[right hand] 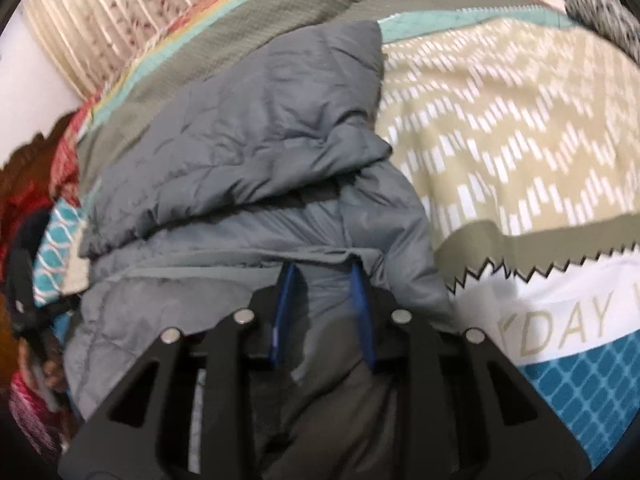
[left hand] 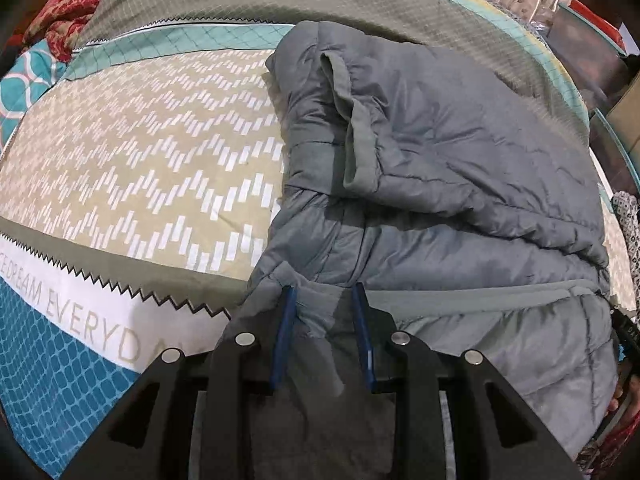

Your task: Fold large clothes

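While the grey puffer jacket (left hand: pixel 440 168) lies bunched on the bed (left hand: pixel 152 152), filling the centre and right of the left view, each near corner of its hem is pinched: one by the left tool (left hand: pixel 324 304), one by the right tool (right hand: pixel 322 280). The fold is best made by lifting both corners level and together, so the padding is carried over without sagging. One jacket, two tools and one bed are counted.

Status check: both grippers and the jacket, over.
Left gripper shut on grey jacket near edge. Right gripper shut on same edge. Jacket part-folded on patterned bedspread. Nothing in the way.
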### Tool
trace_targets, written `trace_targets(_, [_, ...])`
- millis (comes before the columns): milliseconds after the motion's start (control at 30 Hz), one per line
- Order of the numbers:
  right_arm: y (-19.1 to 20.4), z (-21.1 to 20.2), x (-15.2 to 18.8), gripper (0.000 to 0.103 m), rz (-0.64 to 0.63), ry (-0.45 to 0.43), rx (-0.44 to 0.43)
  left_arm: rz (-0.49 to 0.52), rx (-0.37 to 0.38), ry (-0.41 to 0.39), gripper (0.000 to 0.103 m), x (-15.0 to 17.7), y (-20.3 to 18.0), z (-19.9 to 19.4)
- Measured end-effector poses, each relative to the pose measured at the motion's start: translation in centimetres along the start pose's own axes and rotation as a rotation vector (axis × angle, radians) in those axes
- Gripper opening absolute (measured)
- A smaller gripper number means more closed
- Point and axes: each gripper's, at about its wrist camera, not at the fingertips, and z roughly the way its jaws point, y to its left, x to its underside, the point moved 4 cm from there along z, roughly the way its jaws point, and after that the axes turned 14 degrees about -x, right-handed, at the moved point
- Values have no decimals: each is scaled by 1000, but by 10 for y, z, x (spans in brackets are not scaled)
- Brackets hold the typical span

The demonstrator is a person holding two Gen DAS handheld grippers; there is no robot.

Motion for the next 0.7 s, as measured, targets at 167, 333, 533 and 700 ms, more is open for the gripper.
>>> trace_targets(167, [3, 3, 1, 26, -32, 8, 25, 39, -33, -25, 51, 0, -10, -2])
trace_targets(333, [7, 1, 0, 26, -40, 30, 40, 28, -71, -29, 51, 0, -8, -19])
trace_targets(533, [31, -27, -14, 34, -76, -27, 70, 37, -118, -106, 51, 4, -5, -60])
trace_targets(700, [60, -47, -20, 34, -121, -80, 40, 29, -120, -138, 51, 8, -10, -82])
